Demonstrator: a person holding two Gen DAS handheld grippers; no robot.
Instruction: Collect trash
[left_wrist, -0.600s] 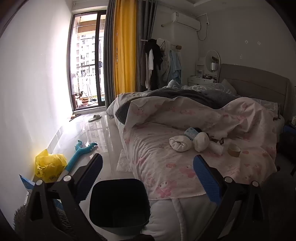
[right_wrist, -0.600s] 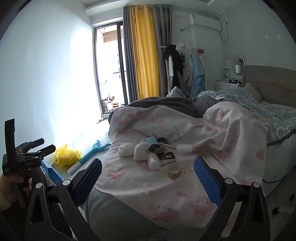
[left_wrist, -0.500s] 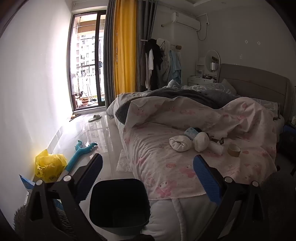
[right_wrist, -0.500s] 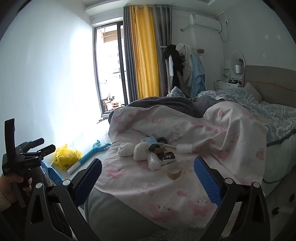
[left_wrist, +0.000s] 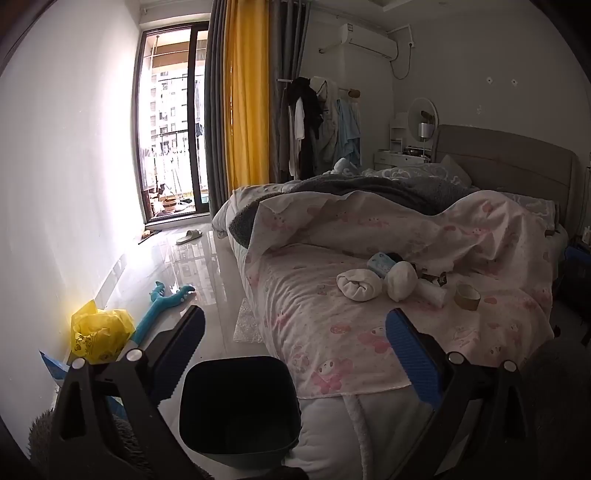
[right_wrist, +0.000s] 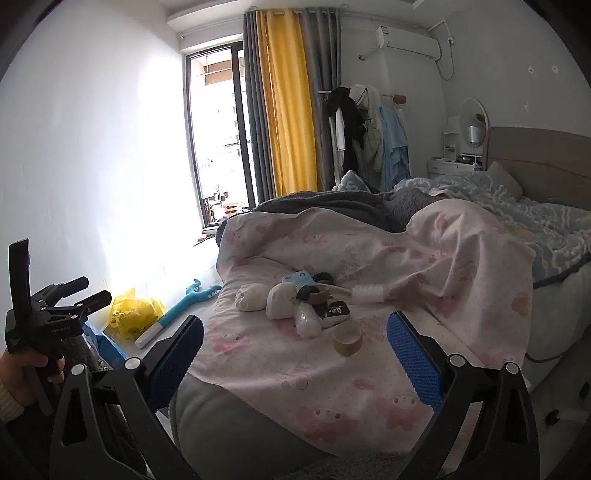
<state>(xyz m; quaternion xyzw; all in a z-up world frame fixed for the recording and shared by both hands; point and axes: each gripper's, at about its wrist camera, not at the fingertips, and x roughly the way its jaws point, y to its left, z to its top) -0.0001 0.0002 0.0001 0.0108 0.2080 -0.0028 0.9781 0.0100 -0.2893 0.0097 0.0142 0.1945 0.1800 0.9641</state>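
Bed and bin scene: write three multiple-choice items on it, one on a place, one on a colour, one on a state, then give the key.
1. Where does the dark bin stand?
A. on the bed
B. on the floor at the bed's foot
C. by the balcony door

2. What colour is the crumpled bag by the wall?
A. yellow
B. red
C. black

3. How do the right gripper jaws stand?
A. shut on the tape roll
B. shut on nothing
C. open, holding nothing

Key: 1 B, it sits on the tiles against the bed end. 2 A, it is bright yellow. 3 C, the blue pads stand wide apart, with the tape roll lying untouched on the cover.
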